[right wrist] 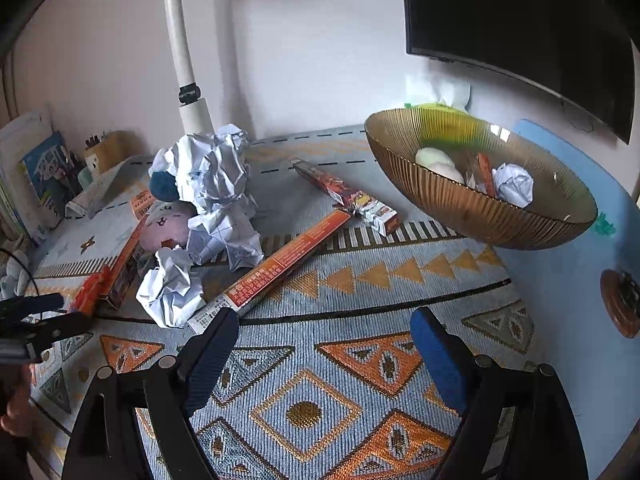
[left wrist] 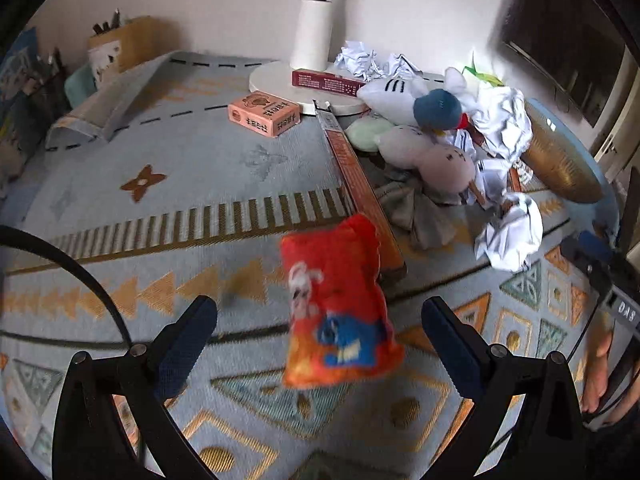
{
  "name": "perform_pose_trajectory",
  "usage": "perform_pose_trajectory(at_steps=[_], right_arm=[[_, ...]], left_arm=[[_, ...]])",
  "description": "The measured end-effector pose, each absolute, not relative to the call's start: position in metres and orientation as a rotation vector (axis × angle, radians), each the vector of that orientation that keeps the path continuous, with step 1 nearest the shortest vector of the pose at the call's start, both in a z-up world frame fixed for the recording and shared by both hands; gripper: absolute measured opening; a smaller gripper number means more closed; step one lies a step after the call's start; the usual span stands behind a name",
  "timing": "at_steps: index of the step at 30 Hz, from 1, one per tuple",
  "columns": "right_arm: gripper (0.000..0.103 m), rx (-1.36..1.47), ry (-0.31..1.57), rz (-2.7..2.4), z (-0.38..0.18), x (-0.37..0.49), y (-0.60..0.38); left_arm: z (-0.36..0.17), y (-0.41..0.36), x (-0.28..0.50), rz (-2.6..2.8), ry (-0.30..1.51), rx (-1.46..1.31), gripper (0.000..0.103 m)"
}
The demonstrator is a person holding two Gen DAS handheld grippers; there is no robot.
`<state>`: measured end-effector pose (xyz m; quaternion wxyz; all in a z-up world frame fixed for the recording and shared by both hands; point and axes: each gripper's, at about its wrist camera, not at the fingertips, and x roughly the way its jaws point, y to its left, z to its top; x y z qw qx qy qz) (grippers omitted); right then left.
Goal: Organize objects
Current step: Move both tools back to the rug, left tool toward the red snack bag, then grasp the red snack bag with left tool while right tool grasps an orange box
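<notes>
Covering the whole tabletop is a patterned blue cloth point(right wrist: 320, 344), and everything is placed against it. At its far right edge tilts a ribbed amber bowl point(right wrist: 460, 208), holding a crumpled paper ball point(right wrist: 514, 184), a pale rounded item and a flash of green. Toward the cloth's left half lies a heap of crumpled white paper point(right wrist: 216, 184) with a pink soft toy point(right wrist: 166, 228) tucked beside it. Across the cloth's middle run two long, narrow orange boxes point(right wrist: 288, 256), one nearer, one farther back. Over on the left wrist view, an orange pouch point(left wrist: 336, 308) shows blurred between the left gripper point(left wrist: 320, 332) fingers; those fingers stand wide apart, and neither pad presses on it. Whether the pouch rests on the cloth or hangs above it, hard to tell. Meanwhile the right gripper point(right wrist: 324, 352) hovers over the cloth's near edge, jaws spread wide, nothing between them.
</notes>
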<state>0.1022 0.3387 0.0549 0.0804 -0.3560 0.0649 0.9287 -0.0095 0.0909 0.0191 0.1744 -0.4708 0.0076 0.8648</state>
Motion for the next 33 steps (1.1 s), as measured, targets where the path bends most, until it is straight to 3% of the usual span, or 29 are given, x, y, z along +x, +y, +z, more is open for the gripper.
perform_pose_trajectory(at_steps=[4,7,11,13,15,21,26,33], right_arm=[[0.087,-1.095,0.207,2.766,0.052,0.099,0.339],[0.087,-1.153,0.247,2.756,0.050,0.091,0.345],[0.087,-1.109,0.492,2.753,0.059,0.086,0.369],[0.081,-1.191,0.620,2.711,0.060,0.071,0.377],[0.067,-1.271,0.691,2.695,0.059,0.053,0.376],[0.058,-1.421,0.578,2.614,0.042,0.013,0.345],[0.048,-1.362,0.391,2.591,0.042,0.007,0.329],[0.023,-1.386,0.289,2.636,0.046,0.027,0.328]], left_arm=[[0.018,0.092,-0.014,2.487,0.089,-1.314,0.072],[0.018,0.088,-0.014,2.495,0.064,-1.260,0.069],[0.018,0.082,-0.013,2.528,0.010,-1.228,0.066],[0.018,0.080,-0.014,2.547,-0.001,-1.230,0.068],[0.018,0.081,-0.013,2.561,0.005,-1.224,0.068],[0.019,0.080,-0.011,2.569,0.005,-1.222,0.069],[0.018,0.078,-0.012,2.558,-0.022,-1.229,0.070],[0.016,0.078,-0.011,2.563,-0.008,-1.226,0.070]])
